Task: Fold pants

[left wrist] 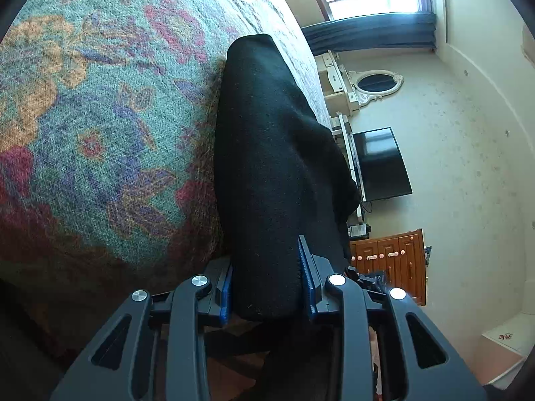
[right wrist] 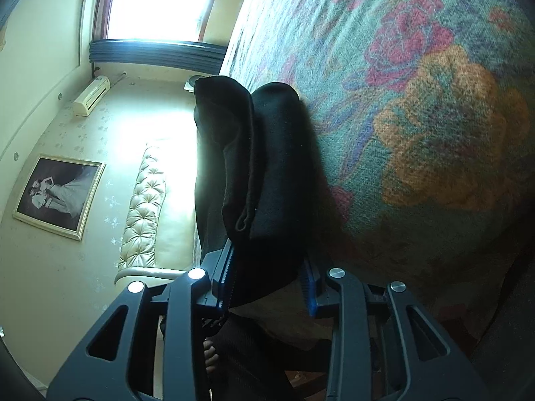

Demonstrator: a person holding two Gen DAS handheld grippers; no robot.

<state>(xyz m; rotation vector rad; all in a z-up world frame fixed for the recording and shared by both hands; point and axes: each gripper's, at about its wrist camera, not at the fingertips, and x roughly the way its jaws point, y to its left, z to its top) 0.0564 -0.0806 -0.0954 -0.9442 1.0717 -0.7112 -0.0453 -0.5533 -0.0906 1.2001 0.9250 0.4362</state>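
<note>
The black pants (left wrist: 267,167) hang folded between the fingers of my left gripper (left wrist: 269,284), which is shut on a thick fold of the cloth, next to the flowered bedspread (left wrist: 100,117). In the right wrist view the same pants (right wrist: 260,167) show in layers with a hem edge visible. My right gripper (right wrist: 267,280) is shut on that bundle, held beside the flowered bedspread (right wrist: 418,117). Both grippers hold the pants up off the bed; the far end of the cloth looks to touch the bedspread.
A television (left wrist: 381,163), a wooden cabinet (left wrist: 388,260) and a white dresser with an oval mirror (left wrist: 378,83) stand beyond the bed. A tufted headboard (right wrist: 143,207), a framed picture (right wrist: 57,193) and a bright window (right wrist: 160,0) lie on the other side.
</note>
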